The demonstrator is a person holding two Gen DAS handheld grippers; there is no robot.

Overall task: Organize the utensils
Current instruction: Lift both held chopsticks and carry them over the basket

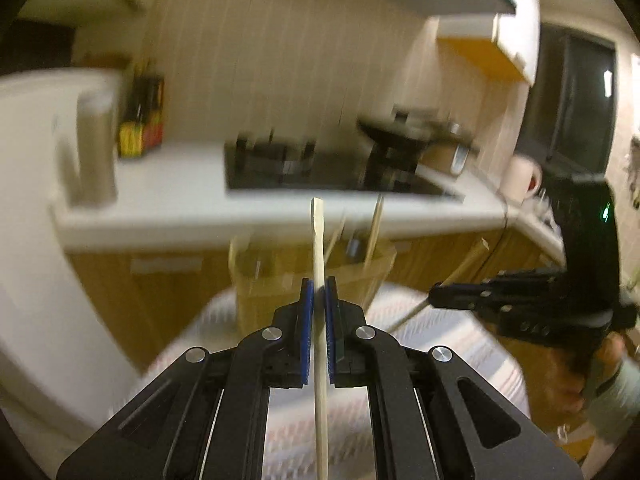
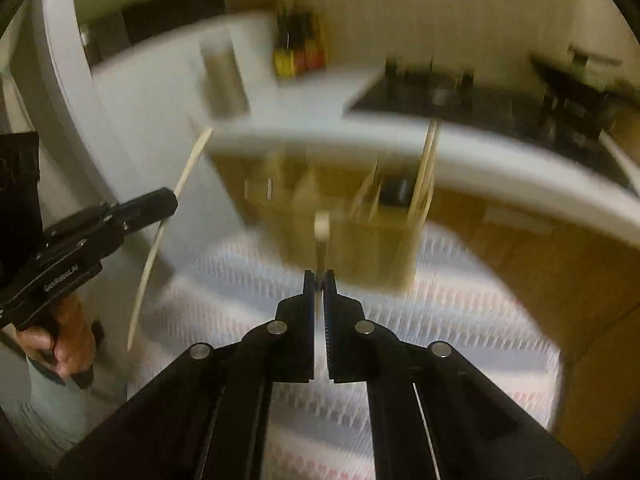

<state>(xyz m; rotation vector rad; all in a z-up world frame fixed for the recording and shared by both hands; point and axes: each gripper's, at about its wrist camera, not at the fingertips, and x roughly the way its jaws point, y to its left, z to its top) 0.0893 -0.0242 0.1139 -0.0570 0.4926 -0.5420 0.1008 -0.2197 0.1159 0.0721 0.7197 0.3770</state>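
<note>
Left wrist view: the left gripper point(image 1: 319, 300) is clamped on a pale chopstick point(image 1: 319, 256) whose long axis runs up the middle of the frame. Straight beyond its tip, at centre, stands the wooden utensil holder point(image 1: 276, 292) on the striped cloth point(image 1: 440, 332). At right, the right gripper point(image 1: 434, 295) pinches a second stick point(image 1: 466, 268), slanting toward upper right. Both sit near the holder; neither stick looks lined up above a compartment yet.
</note>
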